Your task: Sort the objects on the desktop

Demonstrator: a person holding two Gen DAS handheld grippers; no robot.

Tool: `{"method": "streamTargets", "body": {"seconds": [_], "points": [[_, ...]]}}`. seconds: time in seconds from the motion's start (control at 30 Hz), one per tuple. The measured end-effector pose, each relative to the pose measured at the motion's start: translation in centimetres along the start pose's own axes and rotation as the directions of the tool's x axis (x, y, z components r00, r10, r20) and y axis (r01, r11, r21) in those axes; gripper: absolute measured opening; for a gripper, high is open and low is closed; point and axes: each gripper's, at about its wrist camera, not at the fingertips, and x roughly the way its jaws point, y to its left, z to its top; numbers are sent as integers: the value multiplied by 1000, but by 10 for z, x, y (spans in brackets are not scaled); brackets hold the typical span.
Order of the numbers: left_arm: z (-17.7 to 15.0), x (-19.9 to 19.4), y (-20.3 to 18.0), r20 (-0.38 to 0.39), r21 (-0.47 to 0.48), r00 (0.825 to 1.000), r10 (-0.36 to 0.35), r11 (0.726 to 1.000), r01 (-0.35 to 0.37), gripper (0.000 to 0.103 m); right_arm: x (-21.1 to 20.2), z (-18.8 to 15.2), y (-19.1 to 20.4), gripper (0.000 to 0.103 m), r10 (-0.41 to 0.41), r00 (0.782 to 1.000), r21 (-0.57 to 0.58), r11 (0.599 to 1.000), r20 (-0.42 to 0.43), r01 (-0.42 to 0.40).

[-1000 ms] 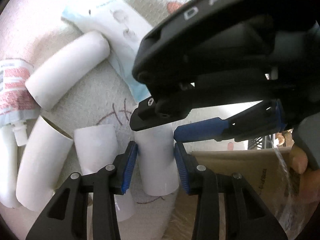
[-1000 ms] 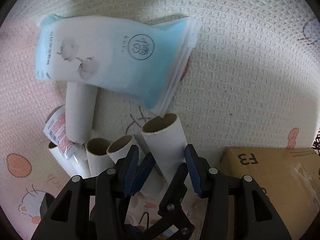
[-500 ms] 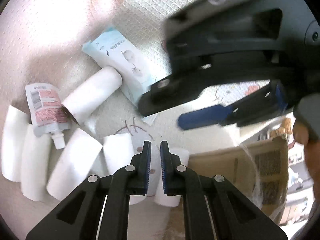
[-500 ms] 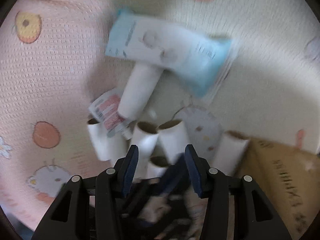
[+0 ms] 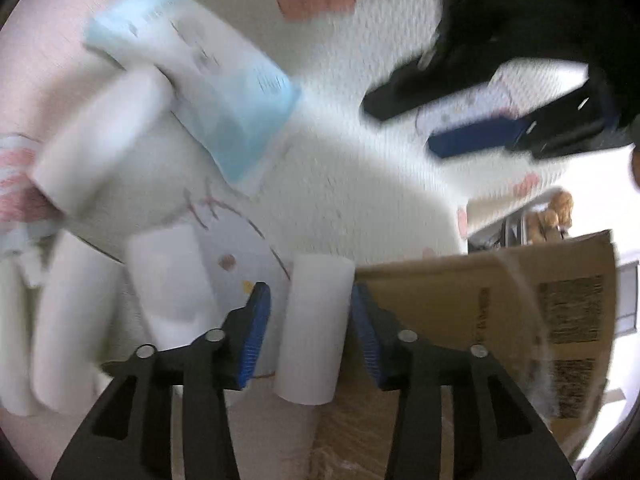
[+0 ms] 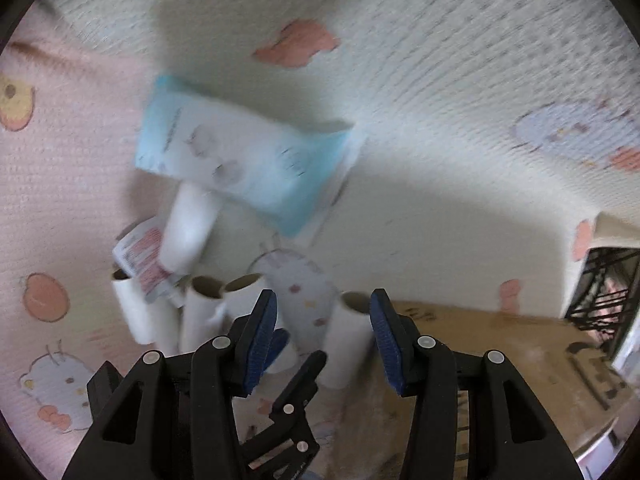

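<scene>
While your left gripper straddles the paper tube at 6 o'clock, its blue pads spread wide without touching, closing off-centre could roll the tube against the cardboard box. Your right gripper hangs wide, empty.

Cartoon-printed play mat covers floor

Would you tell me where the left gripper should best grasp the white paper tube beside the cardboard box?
Probably mid-length, across its round sides. The tube points along the open left gripper, whose pads flank it, so closing squeezes the curved wall; the cardboard box crowds its right side.
</scene>
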Motion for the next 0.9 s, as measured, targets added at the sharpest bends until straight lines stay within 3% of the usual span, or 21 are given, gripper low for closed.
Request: {"method": "streamTargets", "body": {"seconds": [0.03, 0.1, 0.13, 0.17, 0.23, 0.27, 0.37, 0.57, 0.73, 0.9], "points": [[-1, 6, 0, -27, -5, 1000, -10, 1000, 10, 49, 6, 0, 0, 46, -13, 1000, 5, 1000, 8, 13], [-38, -14, 53, -67, -6, 998, -19, 1000, 19, 52, 13, 1, -4, 46, -17, 1000, 20, 1000, 22, 16], [-17, -4, 35, -78, 0, 997, -11, 1000, 11, 53, 10, 2, -8, 46, -1, 1000, 27, 1000, 23, 1], [-25, 22, 9, -83, 6, 997, -3, 1000, 4, 53, 7, 2, -12, 46, 7, 1000, 30, 1000, 23, -8], [-37, 32, 1, -75, 8, 997, 10, 1000, -9, 53, 7, 0, -19, 46, 16, 1000, 35, 999, 19, -17], [-41, 59, -31, -74, 9, 997, 13, 1000, -12, 53, 9, 1, -21, 46, 13, 1000, 34, 999, 21, -14], [-39, 42, 0, -77, -1, 995, 58, 998, -58, 53, 9, 2, -24, 46, -18, 999, 25, 1000, 29, 18], [-33, 54, -3, -94, -28, 995, 39, 999, -42, 48, 29, 0, -17, 46, -22, 1000, 11, 1000, 12, 21], [-25, 48, 7, -112, -74, 993, 45, 996, -54, 46, 31, -2, -15, 46, -77, 997, -45, 996, -5, 76], [-25, 47, 8, -112, -83, 990, 87, 992, -97, 45, 36, -7, -15, 46, -70, 997, -67, 995, -29, 68]]}}
